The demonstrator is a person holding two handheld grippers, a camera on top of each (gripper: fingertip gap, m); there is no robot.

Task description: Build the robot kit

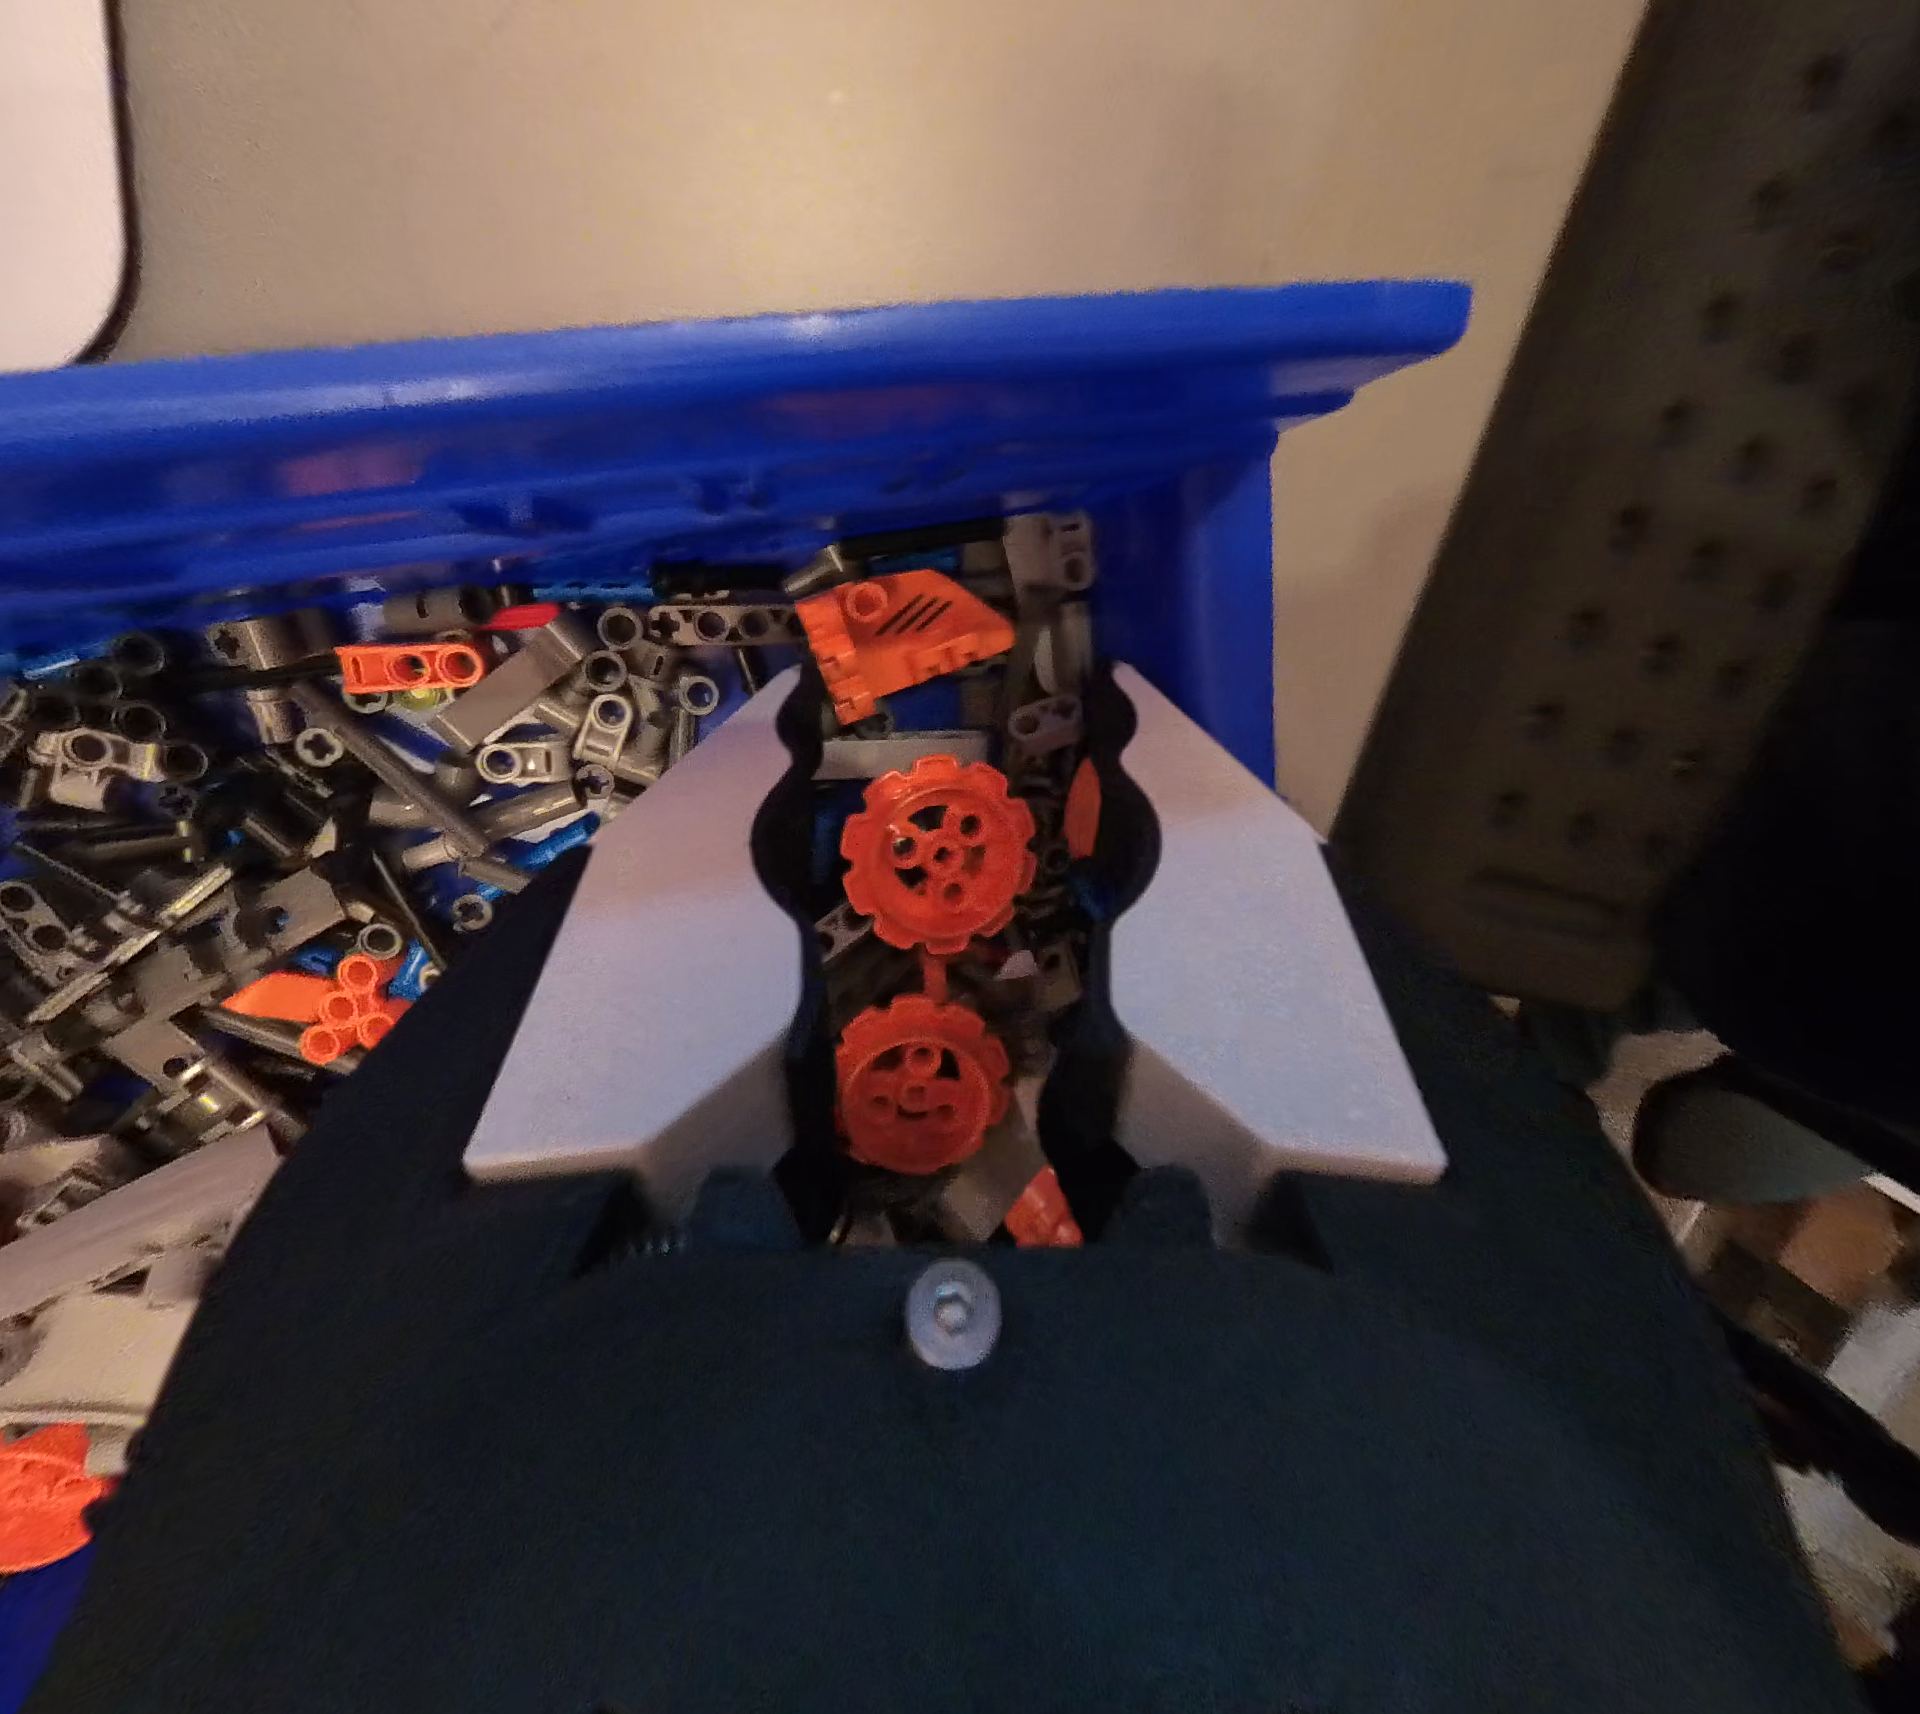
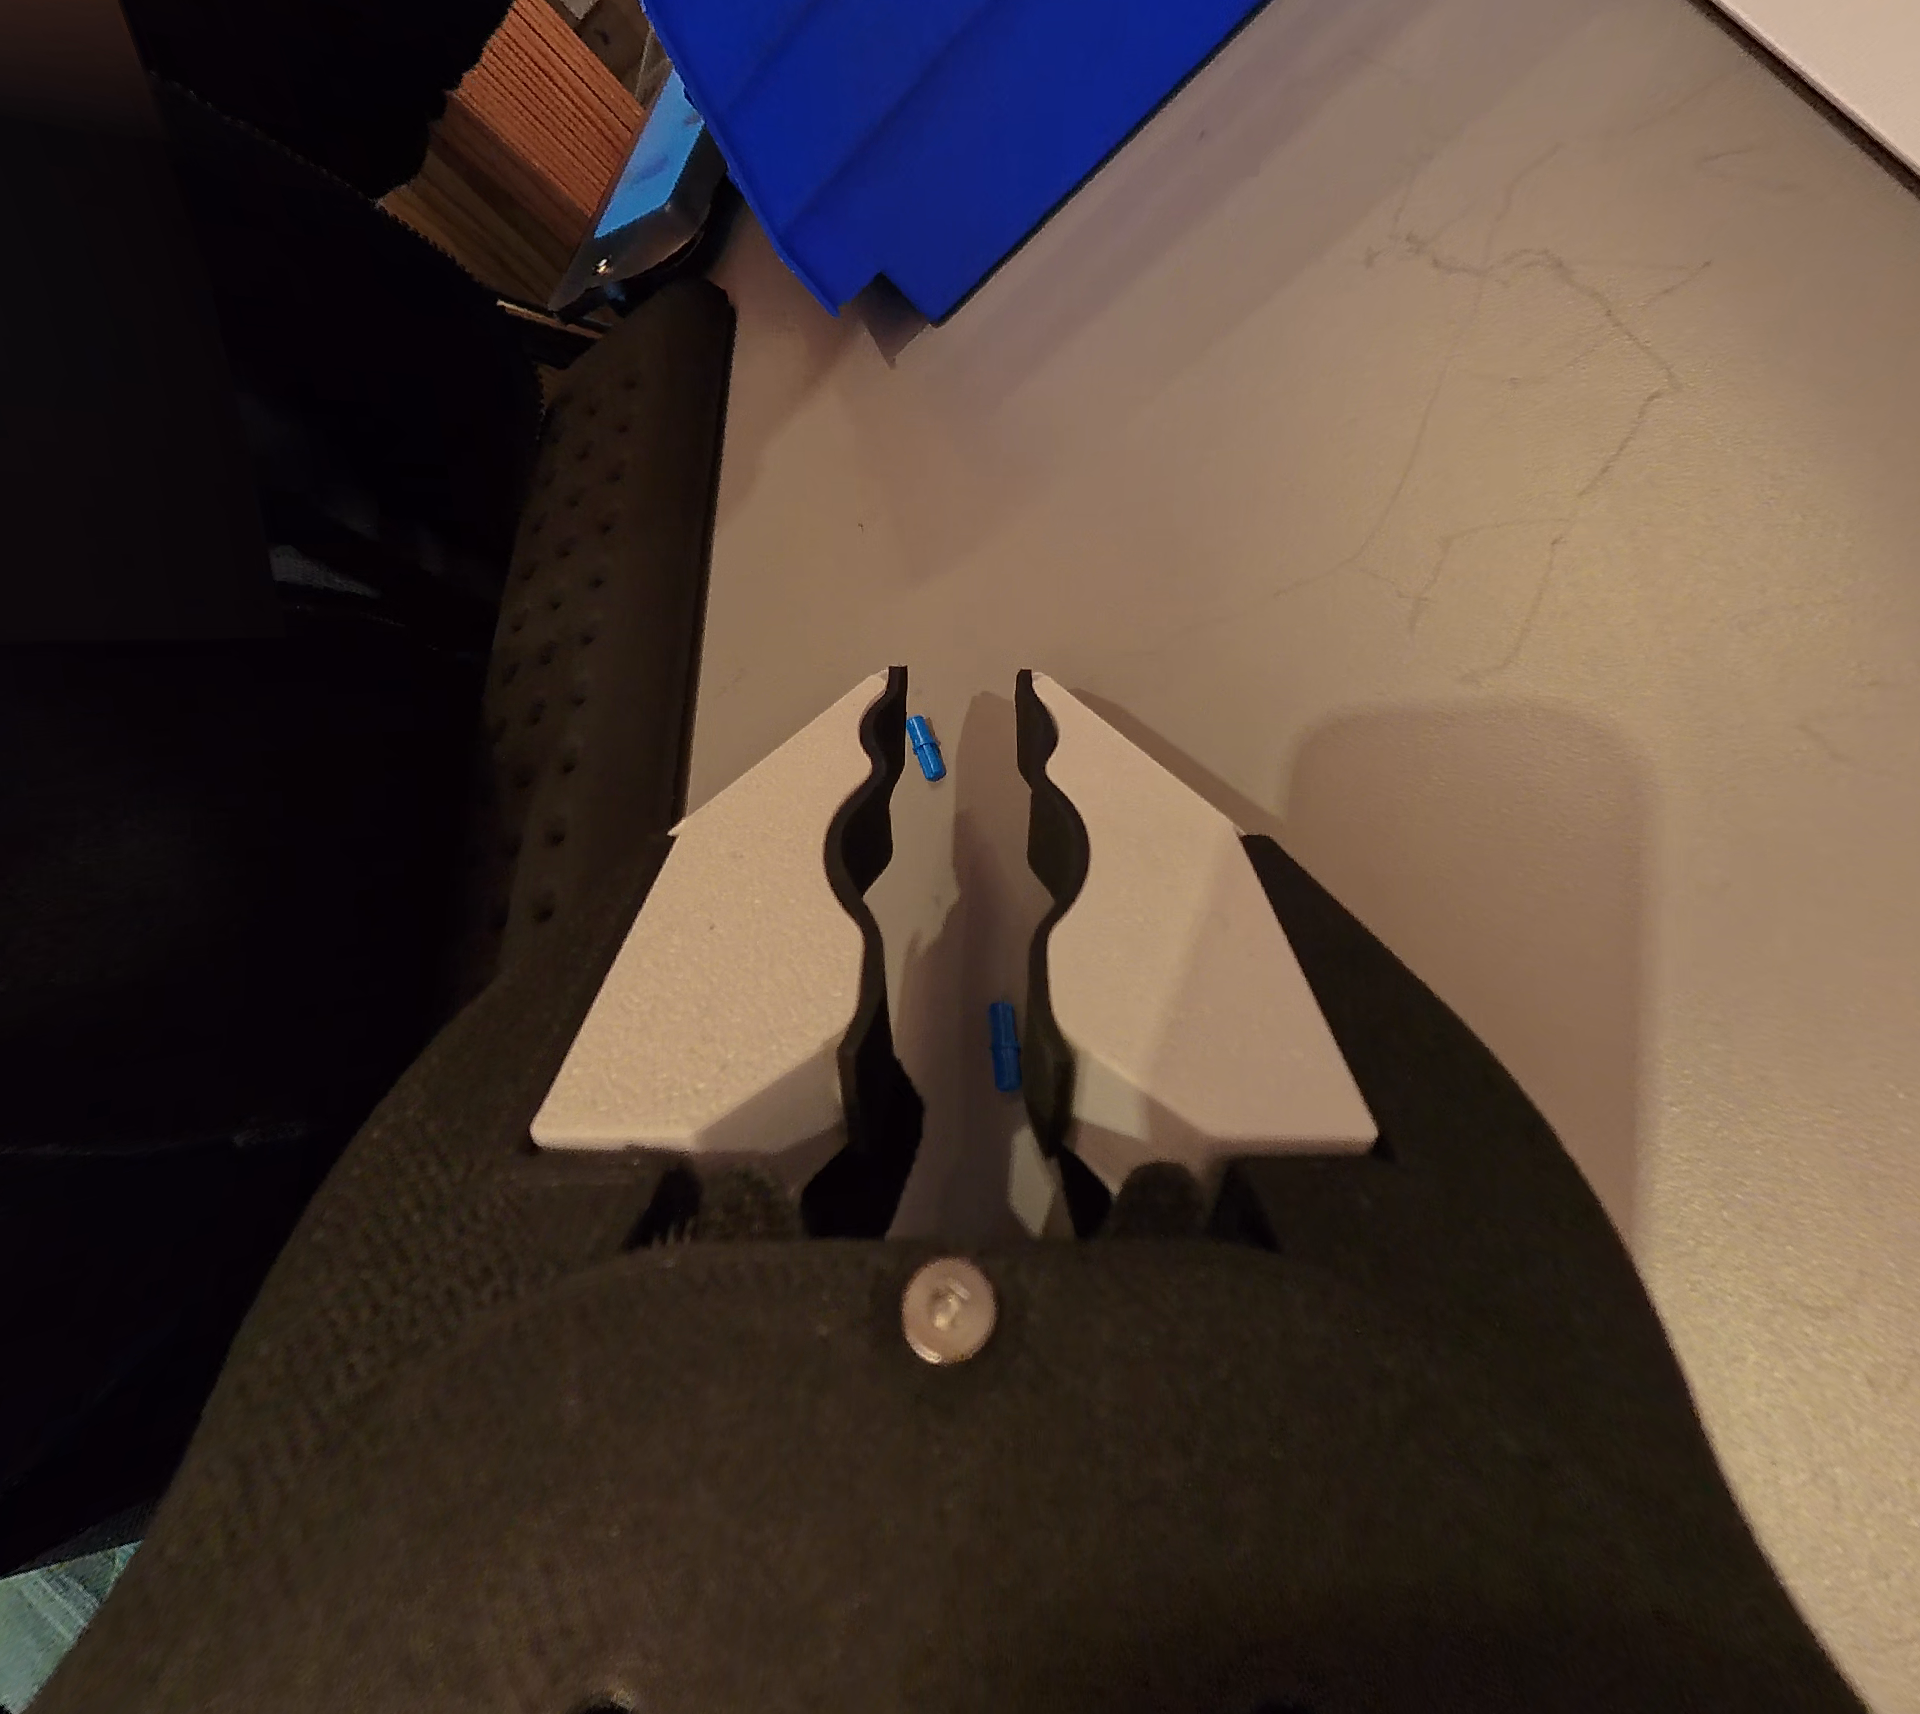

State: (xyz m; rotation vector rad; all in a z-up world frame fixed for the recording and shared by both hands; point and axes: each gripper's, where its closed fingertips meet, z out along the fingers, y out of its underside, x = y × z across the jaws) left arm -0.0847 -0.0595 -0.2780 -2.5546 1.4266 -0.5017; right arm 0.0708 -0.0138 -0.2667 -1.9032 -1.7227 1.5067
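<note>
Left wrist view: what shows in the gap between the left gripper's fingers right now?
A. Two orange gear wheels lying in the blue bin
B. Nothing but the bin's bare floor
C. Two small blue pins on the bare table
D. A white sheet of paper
A: two orange gear wheels lie in the blue bin among grey parts, seen between the open fingers of the left gripper, which grip nothing.
</note>
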